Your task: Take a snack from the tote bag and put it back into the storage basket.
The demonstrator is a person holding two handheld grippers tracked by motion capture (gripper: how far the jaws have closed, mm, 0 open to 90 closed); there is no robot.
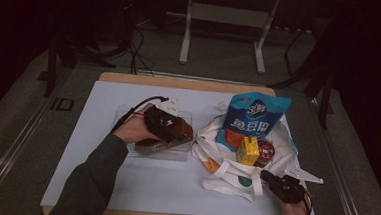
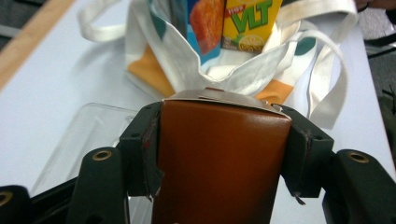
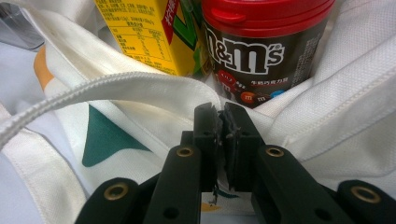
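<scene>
Brown carton [image 2: 219, 163], one (left gripper [image 2: 219, 154] clamps it); bag [image 1: 225, 169] holds three items.

A: Any txt legible?
B: "VLT" on yellow carton [image 2: 252, 21], "m&m's" on red-lid tub [image 3: 266, 44]. Blue snack bag [image 1: 252, 120] has Chinese print, can't read it.

Both tools, the left tool [image 1: 174, 131] and the right tool [image 1: 274, 180], are matte black, with brass-ringed screw holes; a dark grey-green sleeve [image 1: 91, 181] enters at seven o'clock.
</scene>
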